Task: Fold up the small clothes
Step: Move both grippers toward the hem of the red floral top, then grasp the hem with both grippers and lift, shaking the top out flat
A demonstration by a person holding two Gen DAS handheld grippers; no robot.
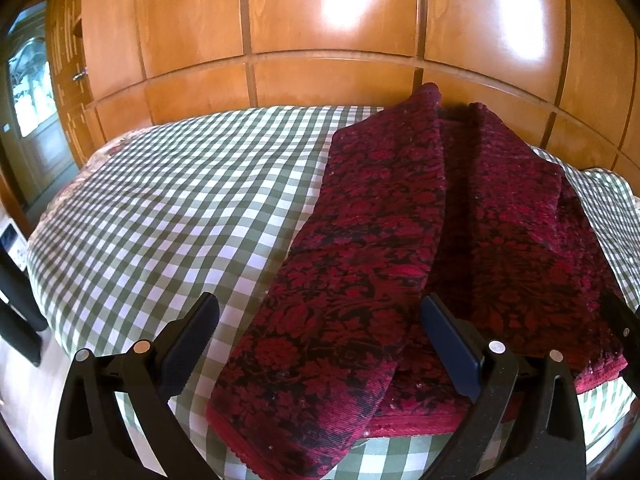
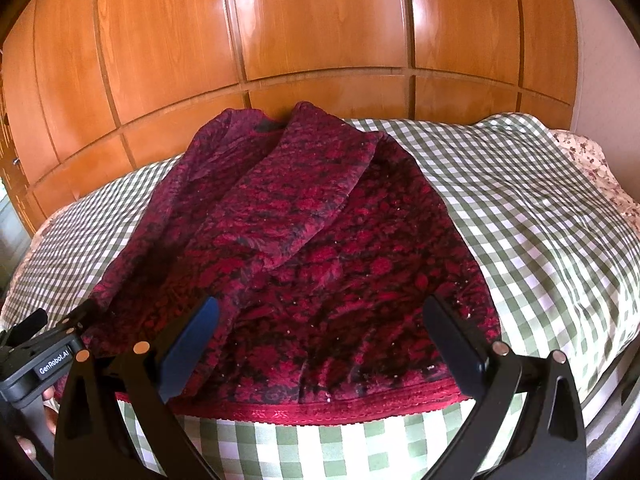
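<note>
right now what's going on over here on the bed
A person is folding a dark red floral garment laid out on a bed with a green checked cover, using a handheld gripper in each hand. Both sleeves are already folded in over the body, and the trimmed hem lies nearest the grippers. The left gripper and the right gripper are both open, at the hem end, and hold nothing. A wooden wardrobe stands behind the bed.

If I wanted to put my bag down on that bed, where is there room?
Bare checked bedspread lies between the red garment and the bed's left edge, and more right of it toward the floral pillow. The middle is taken.
</note>
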